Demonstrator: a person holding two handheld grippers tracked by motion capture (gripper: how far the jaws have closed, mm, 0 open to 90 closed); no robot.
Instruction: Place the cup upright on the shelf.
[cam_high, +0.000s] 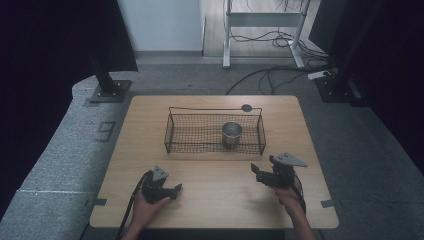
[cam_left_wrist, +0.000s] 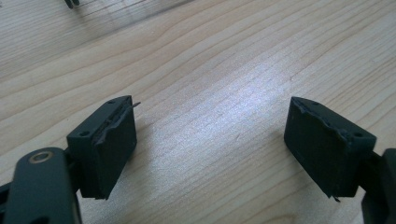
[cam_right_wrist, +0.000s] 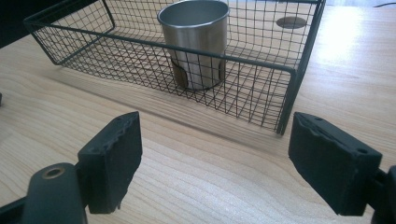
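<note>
Resting low on a pale wooden table (cam_high: 220, 205), held in the left hand (cam_high: 146, 206): the left gripper (cam_high: 176, 189), black, two-jawed, with a grey three-cornered plate on top. Jaws spread wide in the left gripper view (cam_left_wrist: 210, 144), nothing between the pads but bare wood grain. Pointing toward the table's middle in the high view.

Held in the right hand (cam_high: 288, 196) near the table's right side: the right gripper (cam_high: 256, 172), of the same black build, also spread wide in the right gripper view (cam_right_wrist: 215, 154) and gripping nothing. Aimed across the wood at the near right corner of a black rectangular wire-mesh basket (cam_right_wrist: 243, 63), close to it but apart from it.

Standing upright inside that basket (cam_high: 192, 135), right of its middle: a small round brushed-steel cup (cam_high: 232, 132), open mouth up, seen through the mesh in the right gripper view (cam_right_wrist: 196, 42). Touched by neither tool.

Lying flat on the table just behind the basket's far right rim: a small dark round disc (cam_high: 246, 107), seen too beyond the mesh (cam_right_wrist: 291, 22).
</note>
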